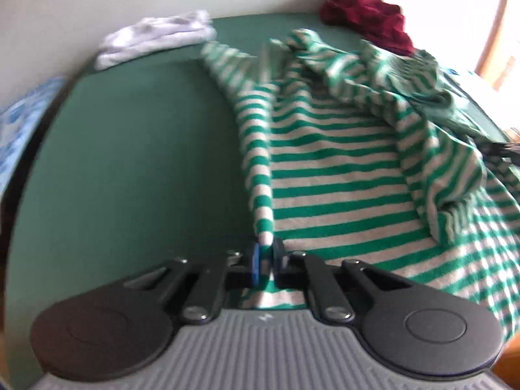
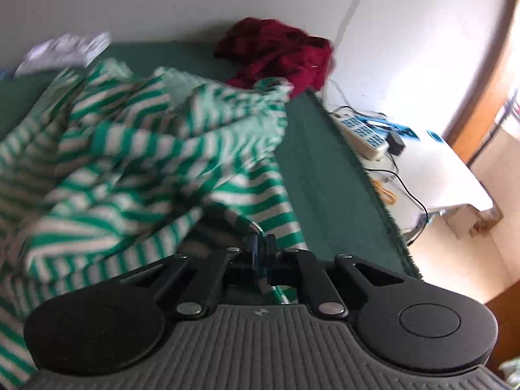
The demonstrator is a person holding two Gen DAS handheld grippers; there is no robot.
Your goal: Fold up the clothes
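Observation:
A green-and-white striped garment [image 1: 341, 169] lies crumpled across the green table cover [image 1: 130, 162]. My left gripper [image 1: 266, 253] is shut on its near left edge, where a folded strip of the cloth runs away from the jaws. In the right wrist view the same striped garment [image 2: 130, 162] is bunched and blurred, and my right gripper [image 2: 261, 247] is shut on its near right edge. Cloth shows between both pairs of jaws.
A folded white cloth [image 1: 156, 35] sits at the far left of the table by the wall. A dark red garment [image 2: 276, 52] is heaped at the far right corner. Beyond the table's right edge [image 2: 373, 195], a white surface [image 2: 448, 175] holds a power strip [image 2: 364, 133] and cables.

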